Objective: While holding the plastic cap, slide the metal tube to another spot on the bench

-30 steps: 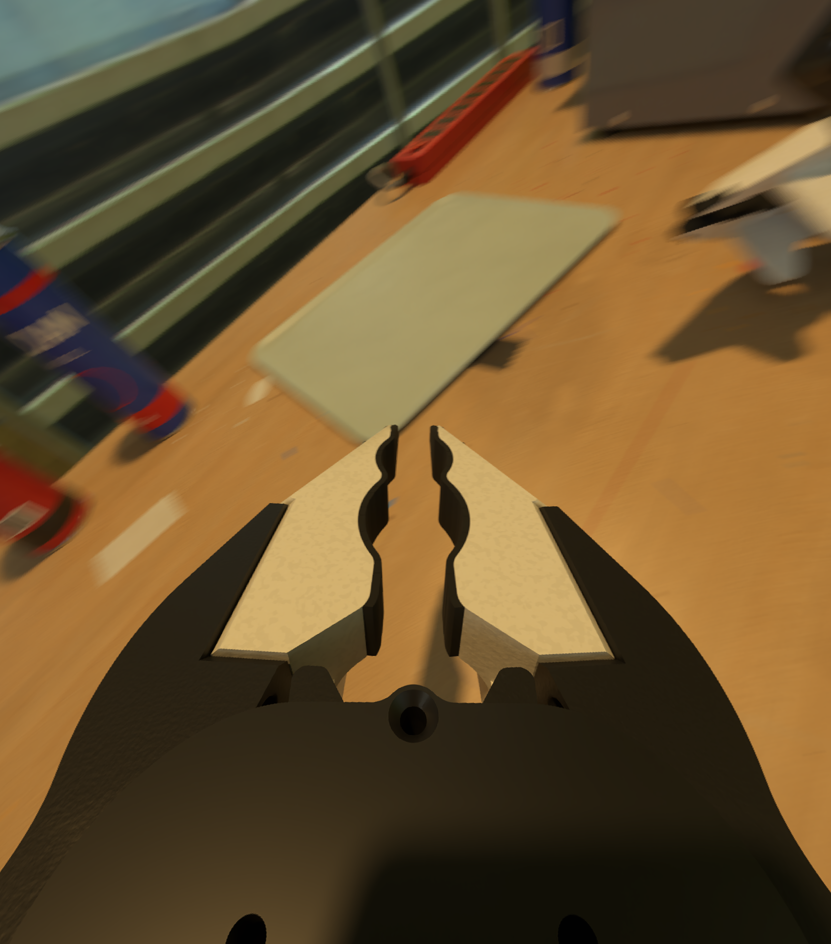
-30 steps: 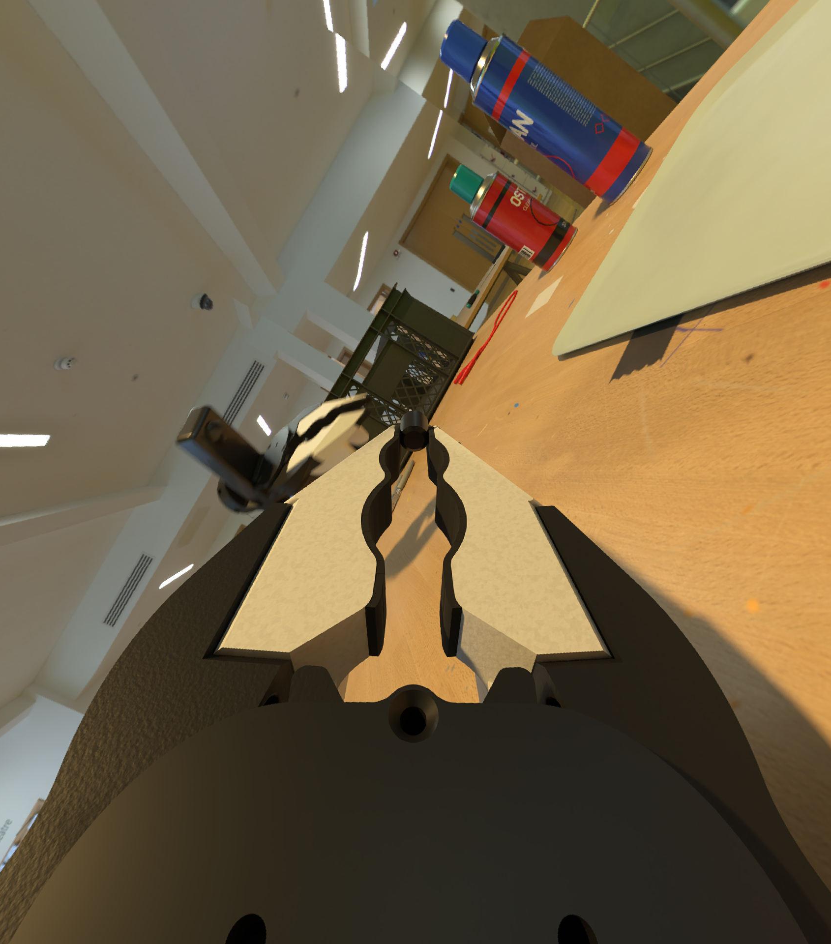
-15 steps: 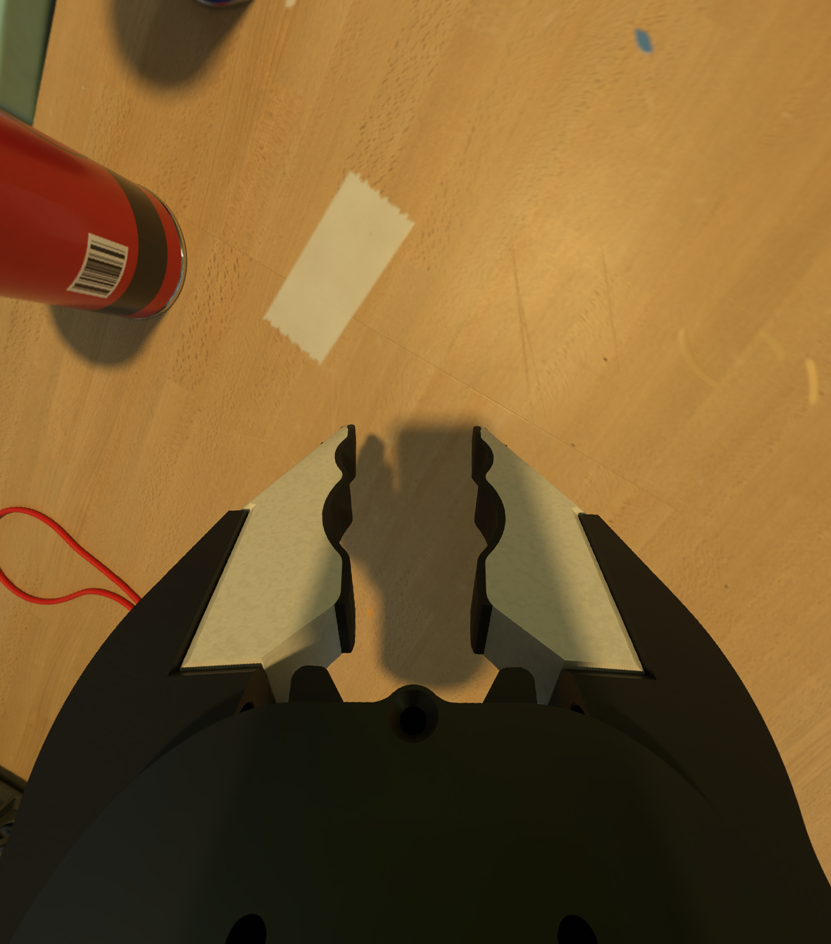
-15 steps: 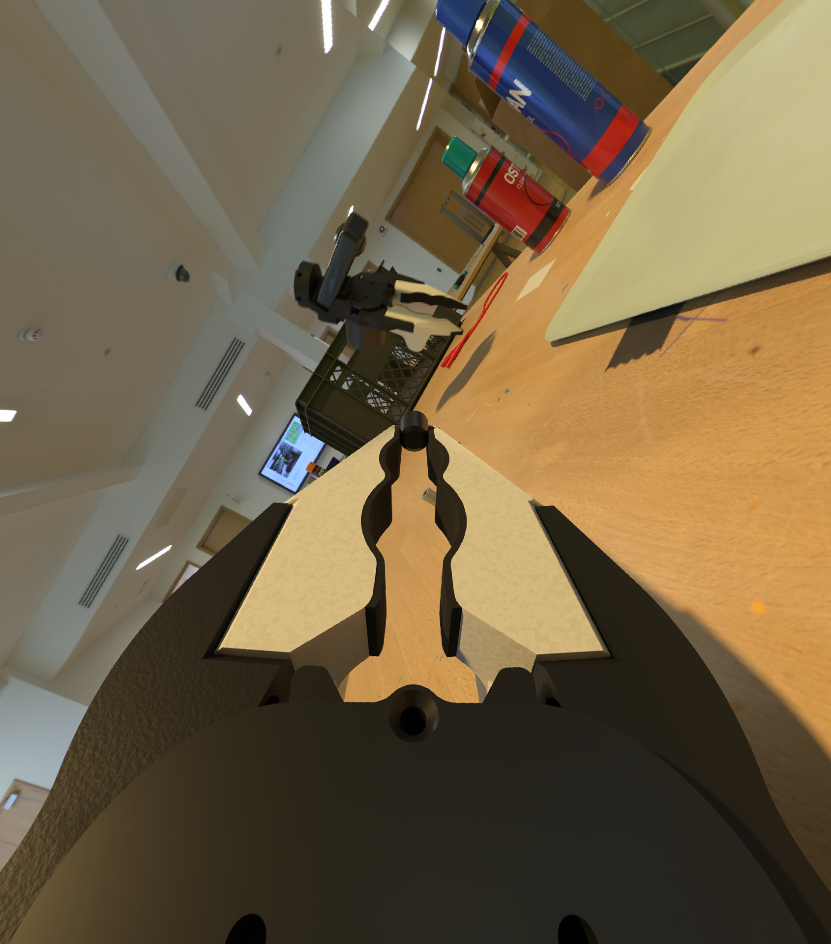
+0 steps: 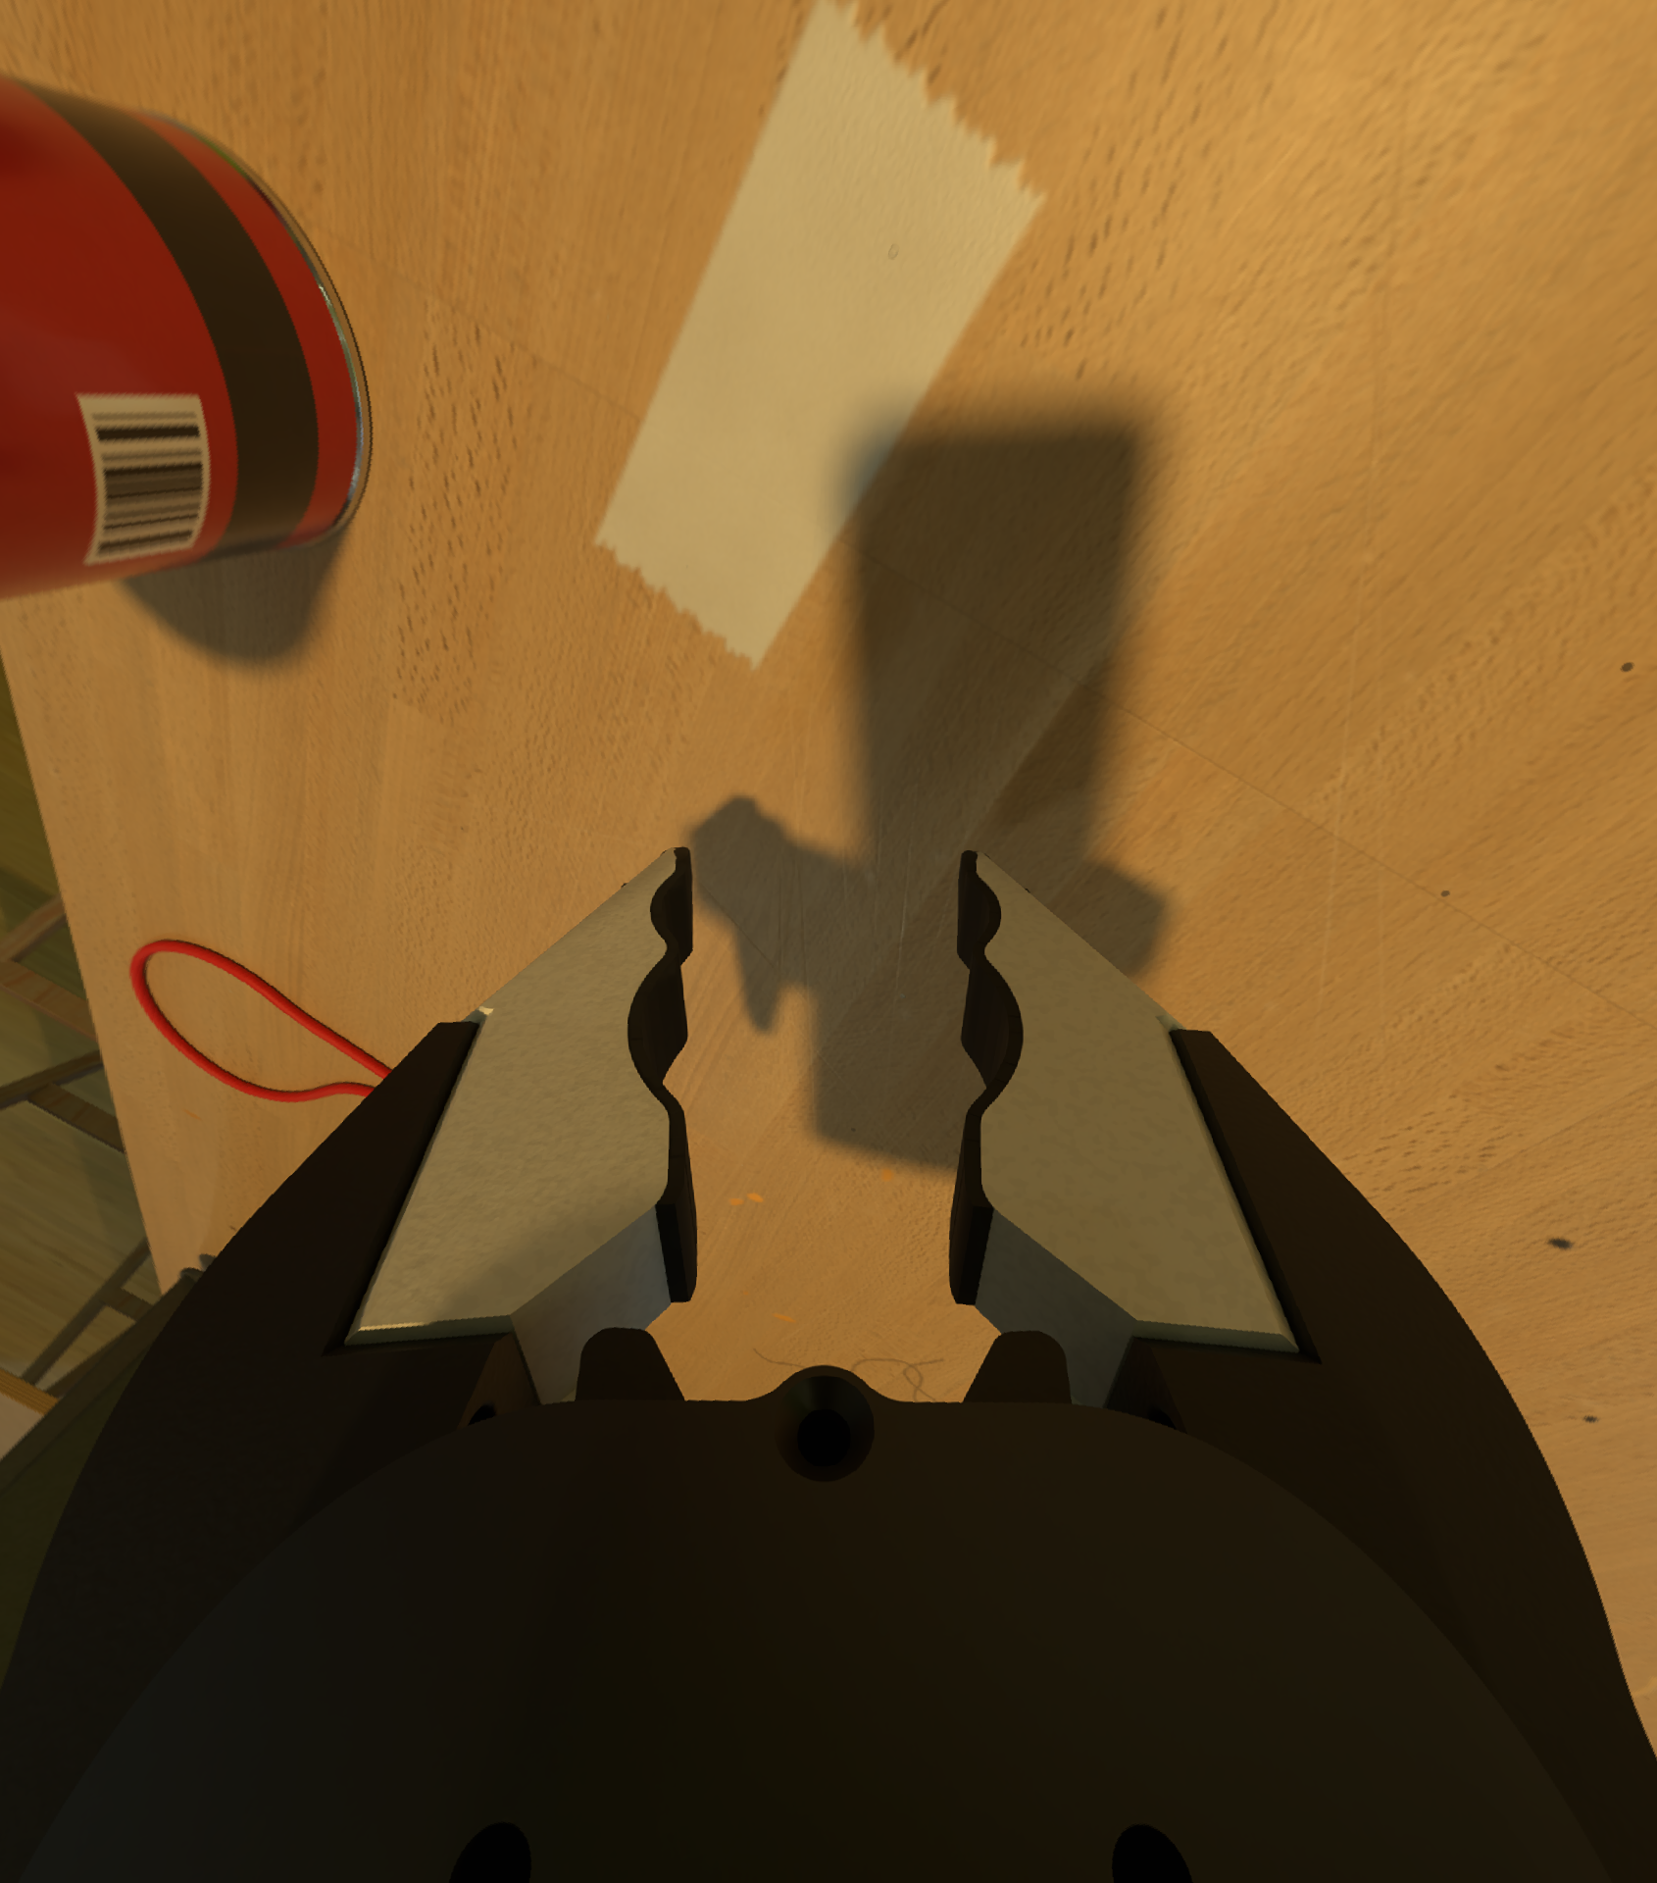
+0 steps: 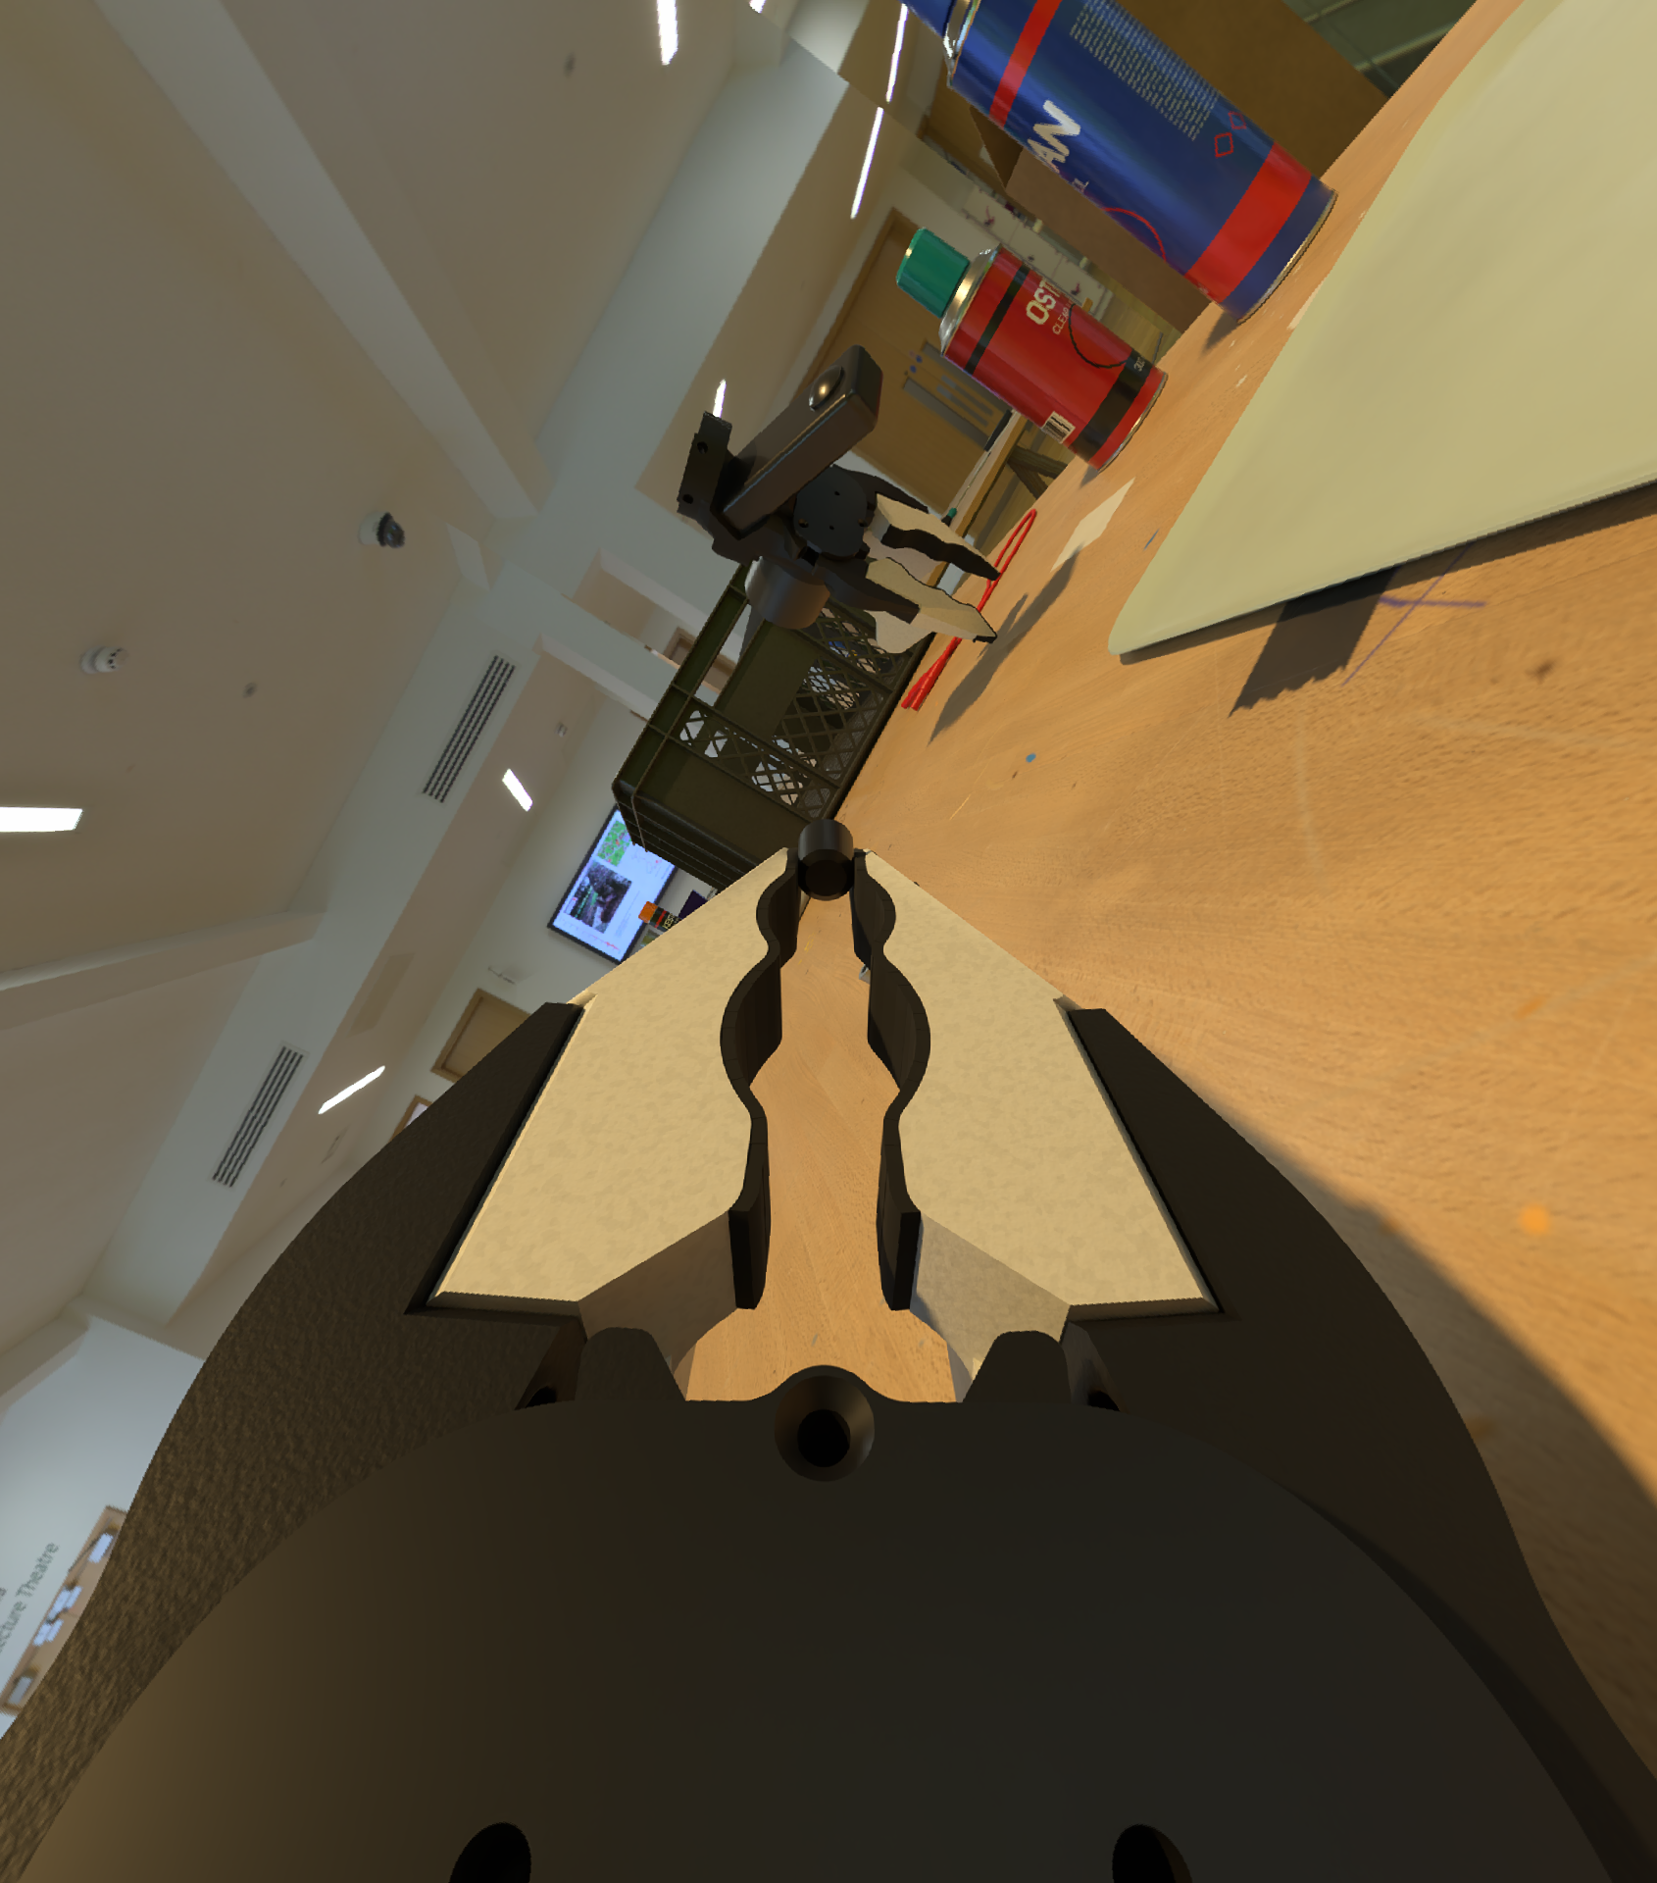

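Right tongs (image 6: 825, 878) pinch black cap (image 6: 824, 861); left tongs (image 5: 824, 866) spread near red can (image 5: 91, 336).

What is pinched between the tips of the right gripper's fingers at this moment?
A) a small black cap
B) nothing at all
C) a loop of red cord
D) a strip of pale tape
A: in the right wrist view a small black cap sits clamped at the very tips of the right gripper, whose jaws are drawn in close around it, while the left gripper is open over bare bench.
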{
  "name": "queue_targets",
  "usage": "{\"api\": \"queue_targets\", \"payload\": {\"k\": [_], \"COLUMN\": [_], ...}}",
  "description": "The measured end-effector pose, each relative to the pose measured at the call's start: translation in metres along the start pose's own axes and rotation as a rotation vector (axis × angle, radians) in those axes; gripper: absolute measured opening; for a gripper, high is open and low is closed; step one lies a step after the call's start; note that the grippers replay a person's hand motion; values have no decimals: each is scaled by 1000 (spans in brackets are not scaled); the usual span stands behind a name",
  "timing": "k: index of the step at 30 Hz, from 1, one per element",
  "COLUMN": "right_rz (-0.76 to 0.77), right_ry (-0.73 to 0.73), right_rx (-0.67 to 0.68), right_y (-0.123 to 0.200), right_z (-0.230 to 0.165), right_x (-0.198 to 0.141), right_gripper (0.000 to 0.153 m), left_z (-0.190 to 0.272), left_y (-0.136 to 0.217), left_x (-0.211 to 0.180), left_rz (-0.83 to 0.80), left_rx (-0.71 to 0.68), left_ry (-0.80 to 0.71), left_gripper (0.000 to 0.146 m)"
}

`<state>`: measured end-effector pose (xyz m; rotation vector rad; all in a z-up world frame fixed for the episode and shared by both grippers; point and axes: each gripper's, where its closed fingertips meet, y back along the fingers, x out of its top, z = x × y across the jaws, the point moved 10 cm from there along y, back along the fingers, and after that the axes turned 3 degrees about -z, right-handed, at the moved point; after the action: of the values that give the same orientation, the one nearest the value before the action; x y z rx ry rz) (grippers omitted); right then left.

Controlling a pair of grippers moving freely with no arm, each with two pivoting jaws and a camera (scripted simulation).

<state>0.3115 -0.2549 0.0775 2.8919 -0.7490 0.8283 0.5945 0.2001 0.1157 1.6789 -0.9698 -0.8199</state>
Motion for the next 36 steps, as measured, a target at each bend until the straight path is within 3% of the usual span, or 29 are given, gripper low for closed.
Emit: {"api": "queue_targets", "payload": {"k": [5, 10, 14, 16, 19, 22, 24, 36], "right_rz": [-2, -3, -5, -3, -12, -40, -46, -49], "right_ry": [8, 16, 26, 28, 29, 37, 43, 62], "right_rx": [3, 1, -2, -3, -12, -25, -30, -24], "right_y": [0, 0, 0, 0, -1, -4, -5, -4], "right_z": [-1, -1, -2, -2, -2, -2, -2, -4], "right_x": [0, -1, -1, -1, -2, -3, -3, -4], "right_gripper": [9, 9, 9, 9, 9, 9, 9, 9], "left_z": [-6, 0, 24, 58, 136, 210, 240, 258], "left_y": [-5, -4, 28, 60, 92, 91, 85, 59], "left_x": [-4, -8, -13, -15, -12, -4, 0, 20], "left_rz": [-14, 2, 154, 302, 510, 602, 615, 585], "left_rx": [-55, -10, 12, -18, -145, -207, -236, -403], "left_ry": [84, 83, 61, -62, -403, -731, -842, -895], "left_gripper": [56, 45, 44, 42, 39, 39, 37, 13]}}
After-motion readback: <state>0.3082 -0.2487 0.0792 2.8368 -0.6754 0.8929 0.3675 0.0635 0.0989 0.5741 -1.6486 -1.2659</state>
